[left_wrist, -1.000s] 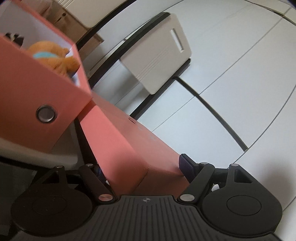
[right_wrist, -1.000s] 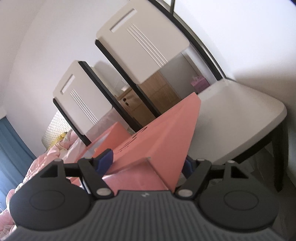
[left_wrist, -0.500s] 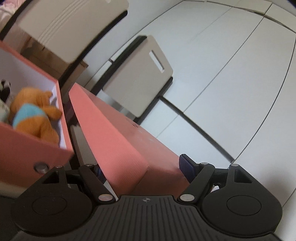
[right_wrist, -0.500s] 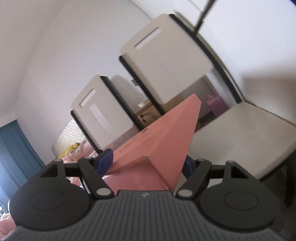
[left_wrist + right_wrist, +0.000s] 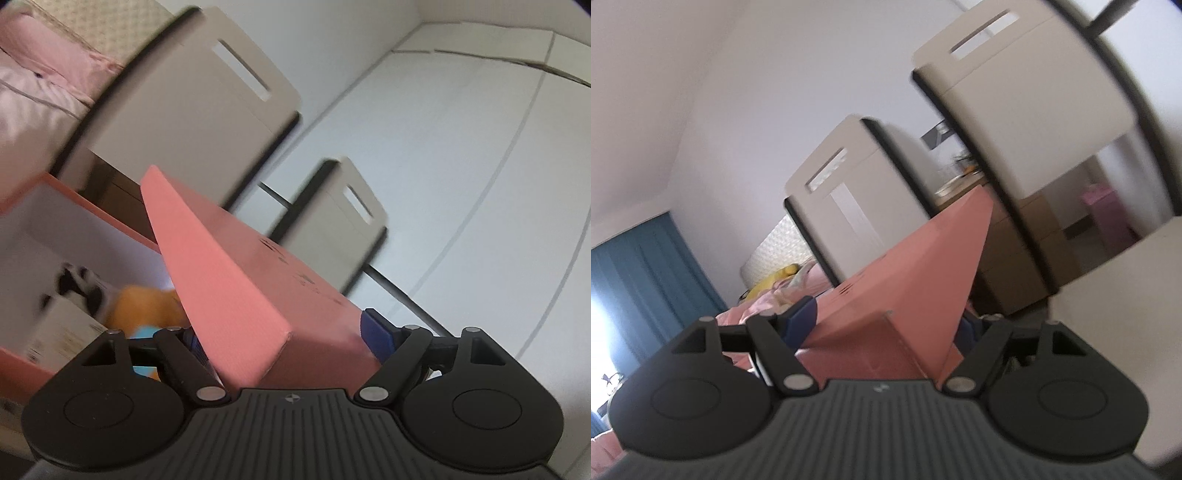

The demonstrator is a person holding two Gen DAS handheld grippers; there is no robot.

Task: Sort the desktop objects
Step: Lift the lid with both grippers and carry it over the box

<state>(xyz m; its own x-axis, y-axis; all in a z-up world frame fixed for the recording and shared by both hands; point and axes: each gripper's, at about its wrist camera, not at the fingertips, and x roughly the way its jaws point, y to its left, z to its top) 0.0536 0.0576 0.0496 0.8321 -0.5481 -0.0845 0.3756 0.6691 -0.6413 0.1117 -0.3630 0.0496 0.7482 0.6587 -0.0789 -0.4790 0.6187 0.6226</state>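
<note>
Treat the pink lid point(image 5: 236, 295) as light, stiff, crushable card. It hangs beside the open box point(image 5: 74, 206). Your left gripper point(image 5: 291, 339) is opening around its corner; your right gripper point(image 5: 886, 328) clamps the opposite corner.

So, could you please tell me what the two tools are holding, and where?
Both hold the pink lid: left tool, opening, and right tool at its corners.

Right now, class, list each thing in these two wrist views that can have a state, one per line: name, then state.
Pink lid: off the box, tilted, carried between both grippers.
Pink box: open, toys inside.
Orange plush toy: lying in the box, blurred.
Left gripper: jaws opening, lid corner between them.
Right gripper: gripping the lid's other corner.
</note>
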